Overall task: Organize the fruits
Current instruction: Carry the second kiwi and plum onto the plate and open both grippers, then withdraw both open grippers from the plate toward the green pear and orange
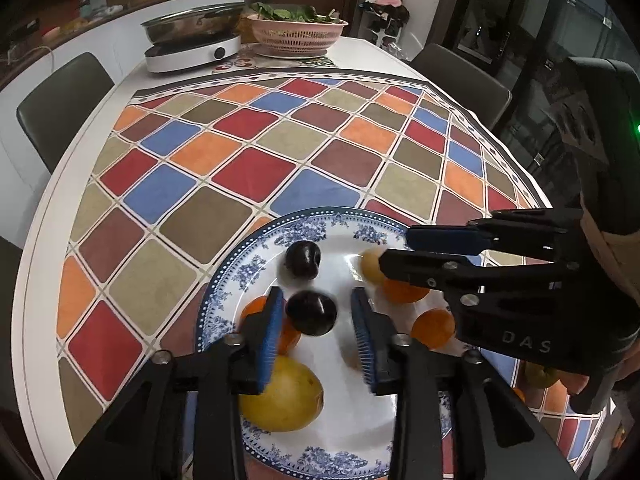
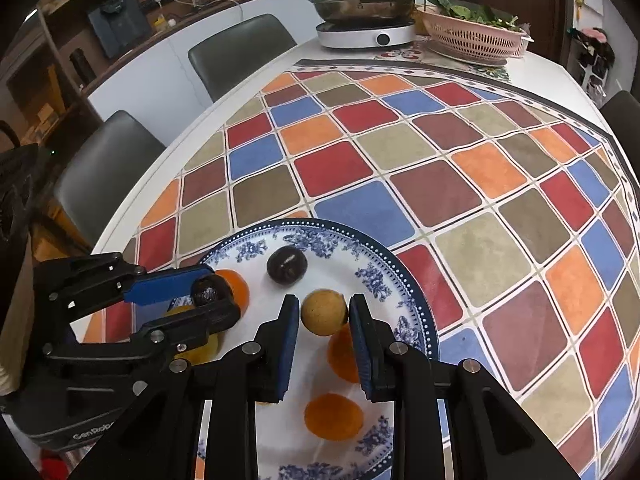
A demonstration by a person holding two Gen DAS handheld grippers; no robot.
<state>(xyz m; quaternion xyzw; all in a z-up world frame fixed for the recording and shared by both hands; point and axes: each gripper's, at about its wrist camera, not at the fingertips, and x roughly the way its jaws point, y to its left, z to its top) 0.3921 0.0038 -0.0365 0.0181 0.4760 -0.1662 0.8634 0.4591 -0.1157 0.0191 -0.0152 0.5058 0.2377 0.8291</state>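
A blue-and-white plate (image 1: 224,280) (image 2: 384,268) sits on the checkered tablecloth and holds several fruits. My left gripper (image 1: 318,320) is open over the plate, with a dark plum (image 1: 311,313) (image 2: 208,290) between its blue pads; the plum touches the left pad only. A second dark plum (image 1: 303,259) (image 2: 287,263) lies further back. My right gripper (image 2: 324,316) (image 1: 394,248) is open around a small tan round fruit (image 2: 323,311) (image 1: 371,266). Oranges (image 1: 433,328) (image 2: 334,416) and a large yellow fruit (image 1: 282,394) also lie on the plate.
A white induction cooker with a steel pan (image 1: 192,40) (image 2: 366,20) and a pink basket of greens (image 1: 298,30) (image 2: 476,30) stand at the far end. Grey chairs (image 1: 60,100) (image 2: 236,52) surround the table. More fruit (image 1: 540,376) lies off the plate at right.
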